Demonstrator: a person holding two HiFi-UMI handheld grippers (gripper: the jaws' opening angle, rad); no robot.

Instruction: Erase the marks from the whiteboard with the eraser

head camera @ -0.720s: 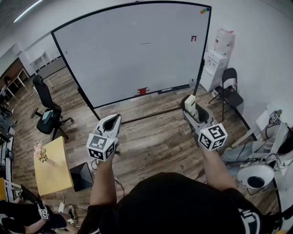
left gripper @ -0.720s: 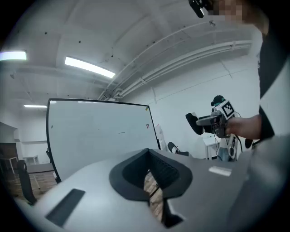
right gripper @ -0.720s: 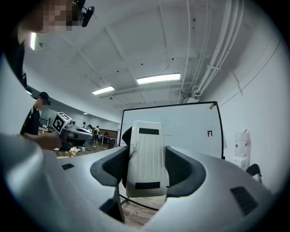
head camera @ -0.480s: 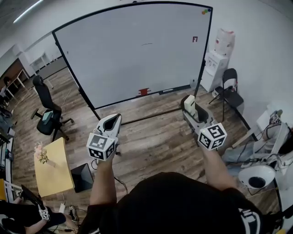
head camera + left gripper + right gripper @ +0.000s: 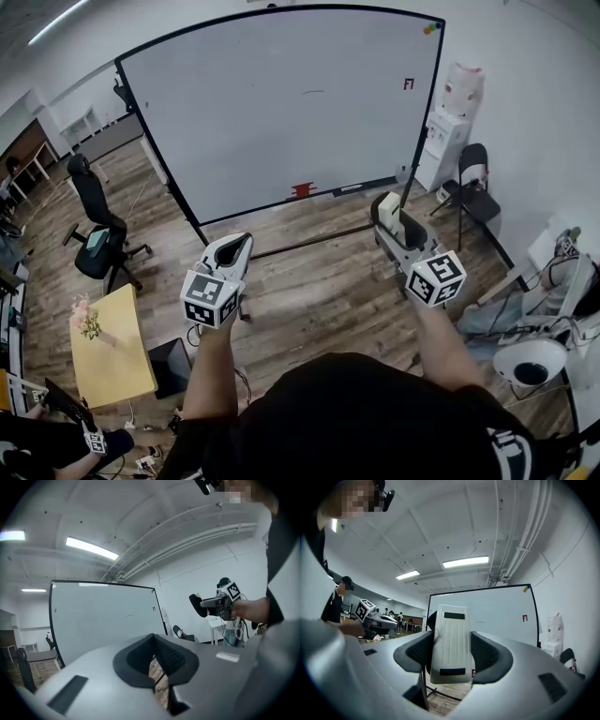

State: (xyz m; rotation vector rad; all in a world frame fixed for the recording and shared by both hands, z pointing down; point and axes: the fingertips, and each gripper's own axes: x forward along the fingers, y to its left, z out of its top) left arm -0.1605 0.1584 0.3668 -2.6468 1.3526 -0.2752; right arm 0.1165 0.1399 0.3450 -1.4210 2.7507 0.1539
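The big whiteboard stands on the wood floor ahead of me. It bears a small red mark at upper right and a short black stroke near the middle. My right gripper is shut on a white eraser, held upright well short of the board. In the right gripper view the eraser sits between the black pads, with the red mark beyond. My left gripper is shut and empty; the board shows beyond it.
A red object rests on the board's tray. A water dispenser and a black folding chair stand right of the board. An office chair and a yellow table are at left. The board's foot bar lies across the floor.
The whiteboard sits slightly further right in the head view. Both grippers keep the same pose, and the eraser stays in the right one.
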